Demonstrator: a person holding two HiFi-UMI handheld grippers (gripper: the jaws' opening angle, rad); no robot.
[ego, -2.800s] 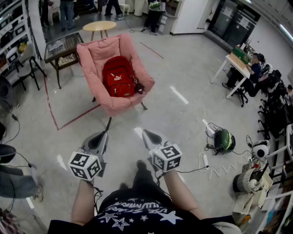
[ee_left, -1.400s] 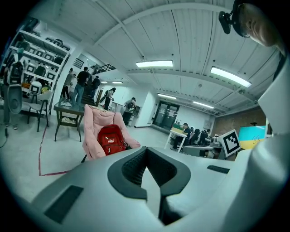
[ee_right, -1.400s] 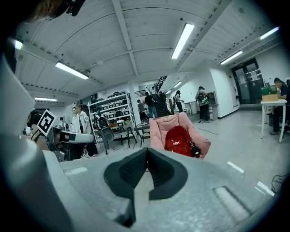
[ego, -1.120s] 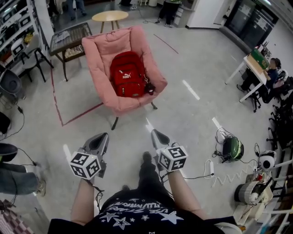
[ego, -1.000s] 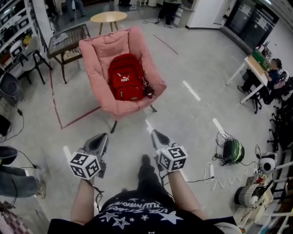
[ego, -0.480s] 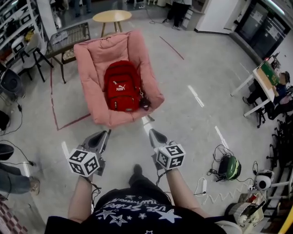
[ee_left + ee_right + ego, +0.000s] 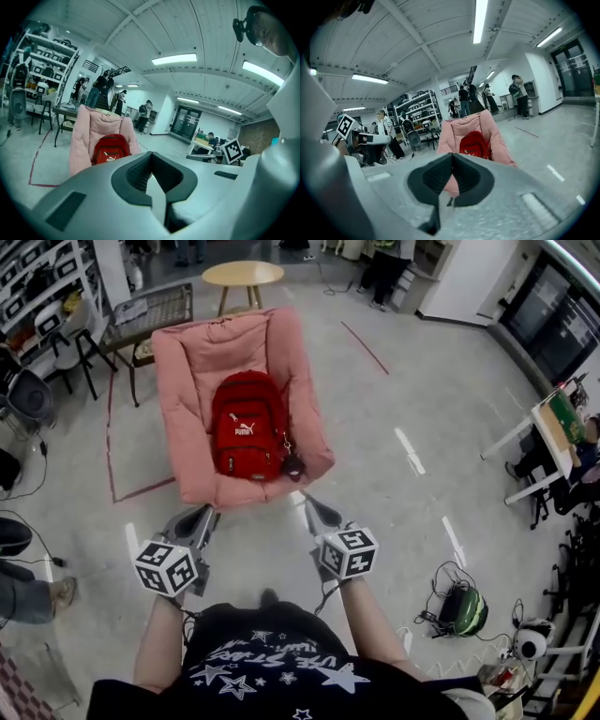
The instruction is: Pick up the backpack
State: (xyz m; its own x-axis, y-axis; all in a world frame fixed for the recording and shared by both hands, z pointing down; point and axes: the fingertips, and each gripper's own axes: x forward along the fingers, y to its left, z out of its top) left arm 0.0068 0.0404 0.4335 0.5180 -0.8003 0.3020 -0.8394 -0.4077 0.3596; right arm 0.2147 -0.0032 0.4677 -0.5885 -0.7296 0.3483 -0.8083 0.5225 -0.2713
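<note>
Red backpack sits upright in the pink chair, far of both grippers. Left gripper and right gripper near the chair's front edge, jaws together, empty.

Head view looks steeply down — both gripper views face forward from low, all sharing the pink chair

The red backpack lies front up in the pink chair, so its back and straps are out of sight. A small dark thing beside its lower corner is too small to make out. In the right gripper view, the right gripper covers the chair's lower front. The people at the far end are cut off by the head view's top edge.
</note>
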